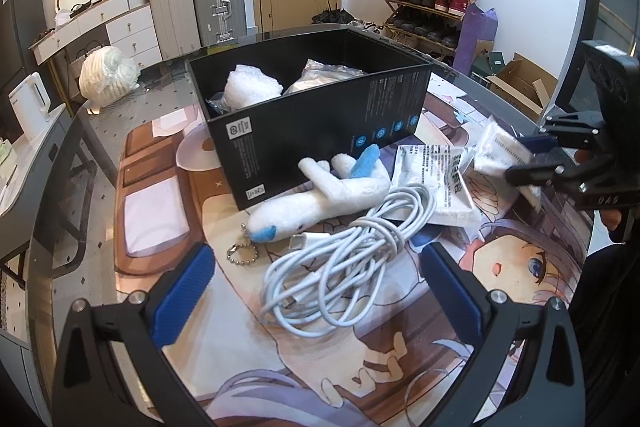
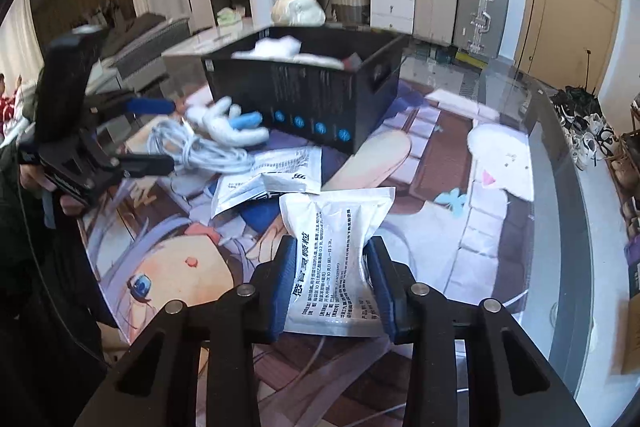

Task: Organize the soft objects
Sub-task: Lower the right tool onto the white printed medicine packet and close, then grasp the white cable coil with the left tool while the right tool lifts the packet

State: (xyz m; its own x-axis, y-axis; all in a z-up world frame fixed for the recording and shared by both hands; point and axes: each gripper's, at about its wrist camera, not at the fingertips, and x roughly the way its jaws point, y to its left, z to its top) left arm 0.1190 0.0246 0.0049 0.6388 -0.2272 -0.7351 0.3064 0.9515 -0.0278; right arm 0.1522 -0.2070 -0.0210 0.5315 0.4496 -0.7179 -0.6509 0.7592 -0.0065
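So the white sachet (image 2: 336, 259) is sitting pinched in my right gripper (image 2: 332, 287), both blue pads squeezing its lower half so the foil is bulging above them. It's hanging just over the printed mat (image 2: 460, 247), near the black box (image 2: 312, 95). I'm guessing it's light and crinkly, granules shifting inside, and the film is looking slick, so gripping across the middle like this seems safer than catching a sealed edge, which could slide out.

A 2nd flat sachet (image 1: 436, 183) is lying on the mat just beside it, partly under the coiled white cable (image 1: 344, 259). That cable is floppy and loosely looped, probably going to snag if I'm grabbing 1 strand only. The plush plane (image 1: 320, 199) is leaning against the box wall, fuzzy and squashy, with a bead chain on its nose; the fat body looks like the easy hold.

My left gripper (image 1: 316, 291) is hovering wide open over the cable, holding nothing. The box is stiff card and already has a foam wad (image 1: 252, 87) and a bagged item inside.
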